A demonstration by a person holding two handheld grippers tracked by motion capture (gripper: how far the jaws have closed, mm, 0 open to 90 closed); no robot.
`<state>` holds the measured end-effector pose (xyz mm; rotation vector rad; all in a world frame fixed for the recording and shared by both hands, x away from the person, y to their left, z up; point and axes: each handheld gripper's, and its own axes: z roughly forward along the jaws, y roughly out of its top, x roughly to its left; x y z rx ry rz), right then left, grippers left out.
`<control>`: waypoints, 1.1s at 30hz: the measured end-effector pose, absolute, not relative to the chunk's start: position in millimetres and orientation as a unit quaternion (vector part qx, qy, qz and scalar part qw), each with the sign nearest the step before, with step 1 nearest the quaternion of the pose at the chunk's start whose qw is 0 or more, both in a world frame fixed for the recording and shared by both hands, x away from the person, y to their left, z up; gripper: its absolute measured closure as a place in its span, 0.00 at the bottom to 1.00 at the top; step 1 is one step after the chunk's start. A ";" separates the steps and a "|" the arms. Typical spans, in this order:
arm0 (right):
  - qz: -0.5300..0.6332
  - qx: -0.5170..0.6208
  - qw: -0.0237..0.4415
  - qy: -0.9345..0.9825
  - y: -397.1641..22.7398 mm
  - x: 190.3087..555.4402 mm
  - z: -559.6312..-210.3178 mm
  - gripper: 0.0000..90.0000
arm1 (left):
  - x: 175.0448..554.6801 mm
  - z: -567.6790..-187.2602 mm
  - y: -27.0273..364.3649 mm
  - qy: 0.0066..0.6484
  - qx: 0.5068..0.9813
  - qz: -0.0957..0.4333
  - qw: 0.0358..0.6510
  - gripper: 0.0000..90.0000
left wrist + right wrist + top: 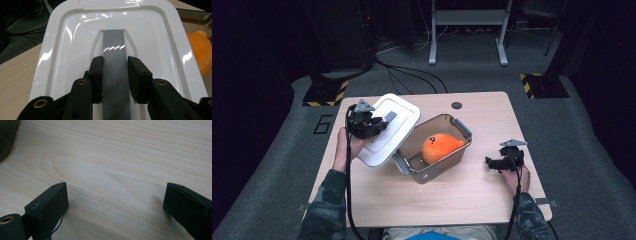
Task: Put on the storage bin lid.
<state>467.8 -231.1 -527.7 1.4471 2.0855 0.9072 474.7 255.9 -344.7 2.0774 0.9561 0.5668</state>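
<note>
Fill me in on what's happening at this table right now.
A person works at a wooden table with a gripper in each hand. The left gripper is shut on the grey handle of a white lid, holding it tilted, off and to the left of a clear container. An orange plush toy lies inside the open container. The right gripper rests open near the table's right side, with nothing but bare wood between its jaws.

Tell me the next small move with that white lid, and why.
Probably carry the white lid further left and set it on bare table. The left gripper is clamped on its grey handle, the lid hangs tilted off the clear container, and the orange toy lies uncovered.
</note>
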 end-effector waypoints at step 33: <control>0.328 0.522 0.220 0.756 -231.1 468.2 -527.7 0.05 | 485.0 -338.8 173.4 0.300 0.856 0.194 0.374 0.74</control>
